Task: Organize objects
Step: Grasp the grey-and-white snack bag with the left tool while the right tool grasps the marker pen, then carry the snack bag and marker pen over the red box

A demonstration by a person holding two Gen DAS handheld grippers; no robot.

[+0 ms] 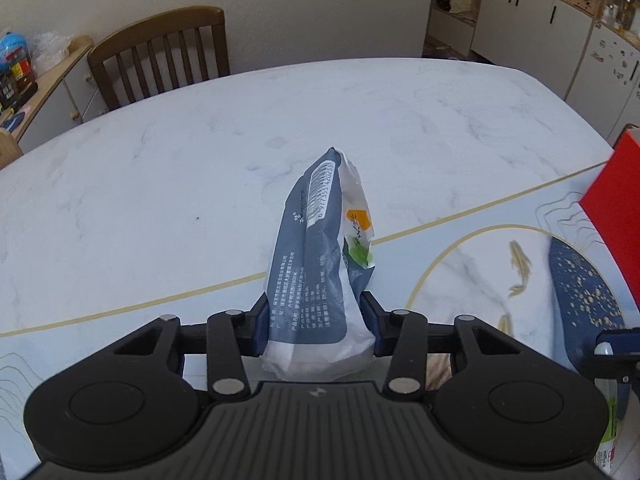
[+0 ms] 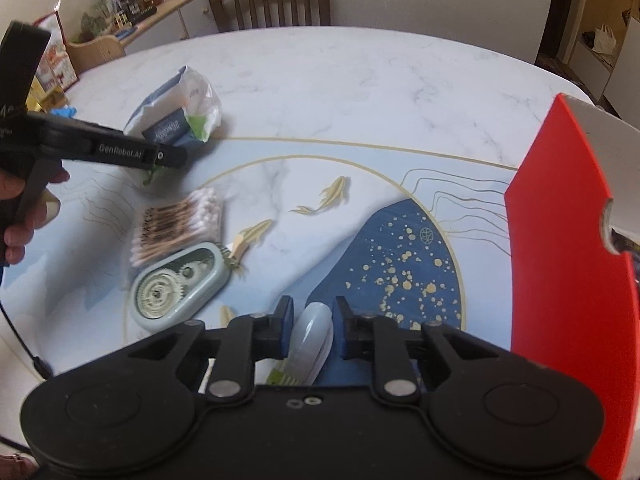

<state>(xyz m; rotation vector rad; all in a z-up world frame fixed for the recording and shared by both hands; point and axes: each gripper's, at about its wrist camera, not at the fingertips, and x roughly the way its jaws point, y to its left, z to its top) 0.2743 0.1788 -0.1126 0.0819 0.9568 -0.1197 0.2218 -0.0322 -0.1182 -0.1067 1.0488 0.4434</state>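
My left gripper (image 1: 316, 320) is shut on a grey and white tissue pack (image 1: 320, 252), which sticks out forward over the marble table (image 1: 160, 160). The pack also shows in the right wrist view (image 2: 176, 108), with the left gripper (image 2: 172, 156) beside it. My right gripper (image 2: 312, 320) is shut on a pale grey tube (image 2: 310, 344), held low over the table's blue patch. A bundle of cotton swabs (image 2: 176, 226) and a mint-green case with gears (image 2: 176, 288) lie on the table to the left of the right gripper.
A red box (image 2: 568, 280) stands at the right; it also shows in the left wrist view (image 1: 616, 216). A wooden chair (image 1: 160, 56) stands behind the table. A sideboard with clutter (image 2: 140, 4) is at the far left.
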